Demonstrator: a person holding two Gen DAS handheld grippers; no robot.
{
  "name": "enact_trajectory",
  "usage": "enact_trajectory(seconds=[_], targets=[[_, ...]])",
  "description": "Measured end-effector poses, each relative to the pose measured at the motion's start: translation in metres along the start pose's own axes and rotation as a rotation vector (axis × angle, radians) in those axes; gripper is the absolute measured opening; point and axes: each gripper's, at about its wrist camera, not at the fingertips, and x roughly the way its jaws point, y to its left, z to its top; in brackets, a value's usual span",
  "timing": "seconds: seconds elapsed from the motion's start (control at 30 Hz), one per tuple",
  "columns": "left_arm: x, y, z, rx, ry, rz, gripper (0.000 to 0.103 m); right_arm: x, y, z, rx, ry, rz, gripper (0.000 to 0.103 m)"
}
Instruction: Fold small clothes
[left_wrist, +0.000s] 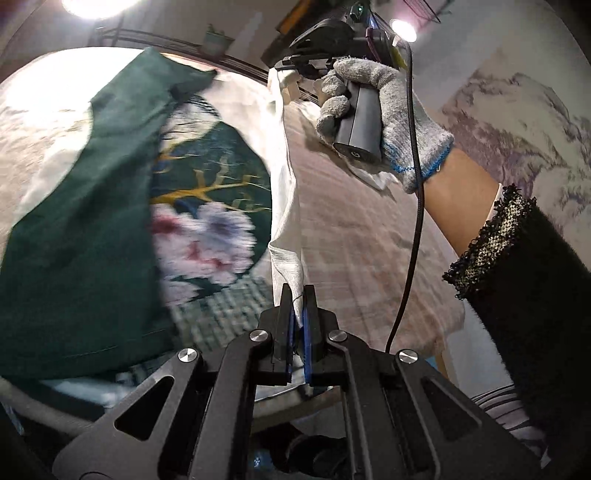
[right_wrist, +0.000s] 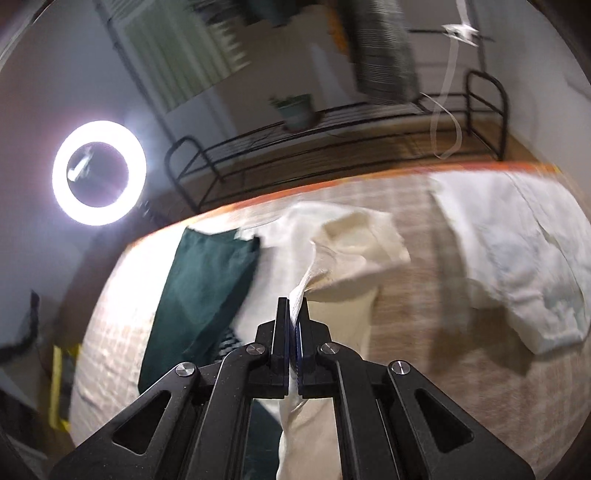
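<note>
Both grippers pinched shut on one cream garment (right_wrist: 351, 243), lifted off the bed (right_wrist: 424, 295). Left gripper (left_wrist: 297, 295) clamped on a bunched cream edge, cloth stretched up toward the right gripper (left_wrist: 295, 79), gripped by a grey-gloved hand (left_wrist: 384, 110). Right gripper (right_wrist: 293, 306) closed on a cream fold, rest trailing onto the bed. Dark green floral garment (left_wrist: 92, 221) flat just beside, left. White garment (right_wrist: 524, 258) well apart, right. Motion blur throughout.

white garment (right_wrist: 354, 243) — thin matt cloth | glove (left_wrist: 391, 110) — grey knit | gripper (right_wrist: 293, 317) — matt black plastic
</note>
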Motion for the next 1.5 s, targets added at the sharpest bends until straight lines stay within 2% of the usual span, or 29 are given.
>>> enact_trajectory(seconds=[0.33, 0.63, 0.7, 0.73, 0.8, 0.83, 0.87, 0.9, 0.93, 0.97, 1.03, 1.1, 1.17, 1.27, 1.3, 1.4, 1.5], targets=[[-0.027, 0.055, -0.007, -0.114, -0.033, 0.096, 0.001, 0.053, 0.097, -0.017, -0.202, 0.071, 0.027, 0.002], [-0.028, 0.072, -0.01, -0.11, -0.02, 0.175, 0.001, 0.105, 0.124, -0.043, -0.258, 0.188, 0.044, 0.002], [-0.031, 0.073, -0.01, -0.103, -0.013, 0.178, 0.001, 0.111, 0.122, -0.044, -0.242, 0.23, 0.066, 0.004], [-0.032, 0.072, -0.009, -0.098, -0.01, 0.177, 0.004, 0.111, 0.12, -0.044, -0.229, 0.251, 0.091, 0.008], [-0.035, 0.07, -0.007, -0.083, 0.009, 0.179, 0.025, 0.106, 0.116, -0.04, -0.212, 0.273, 0.145, 0.015], [-0.038, 0.069, -0.006, -0.074, 0.016, 0.171, 0.04, 0.1, 0.112, -0.037, -0.202, 0.271, 0.178, 0.02], [-0.045, 0.068, -0.007, -0.057, 0.011, 0.165, 0.042, 0.091, 0.107, -0.031, -0.19, 0.258, 0.221, 0.023], [-0.052, 0.068, -0.008, -0.044, 0.005, 0.171, 0.042, 0.083, 0.102, -0.027, -0.181, 0.247, 0.257, 0.025], [-0.058, 0.068, -0.009, -0.03, 0.003, 0.178, 0.043, 0.074, 0.095, -0.021, -0.168, 0.231, 0.303, 0.032], [-0.065, 0.069, -0.009, -0.018, 0.005, 0.181, 0.044, 0.065, 0.084, -0.014, -0.14, 0.2, 0.314, 0.04], [-0.078, 0.073, -0.009, -0.006, 0.007, 0.194, 0.045, 0.056, 0.063, -0.004, -0.062, 0.158, 0.312, 0.044], [-0.09, 0.083, -0.007, -0.016, 0.009, 0.21, 0.045, 0.053, 0.038, 0.004, 0.047, 0.127, 0.312, 0.044], [-0.099, 0.096, 0.001, -0.044, 0.027, 0.23, 0.045, 0.056, 0.021, 0.007, 0.124, 0.12, 0.262, 0.044], [-0.119, 0.111, 0.017, -0.082, 0.006, 0.245, 0.045, 0.072, 0.008, 0.008, 0.199, 0.161, 0.156, 0.044], [-0.125, 0.115, 0.022, -0.086, -0.014, 0.248, 0.045, 0.078, 0.005, 0.007, 0.223, 0.171, 0.144, 0.044], [-0.136, 0.121, 0.036, -0.073, -0.092, 0.277, 0.045, 0.094, -0.002, 0.004, 0.296, 0.19, 0.165, 0.044], [-0.137, 0.126, 0.038, -0.092, -0.115, 0.261, 0.045, 0.106, 0.0, 0.006, 0.33, 0.202, 0.149, 0.044]])
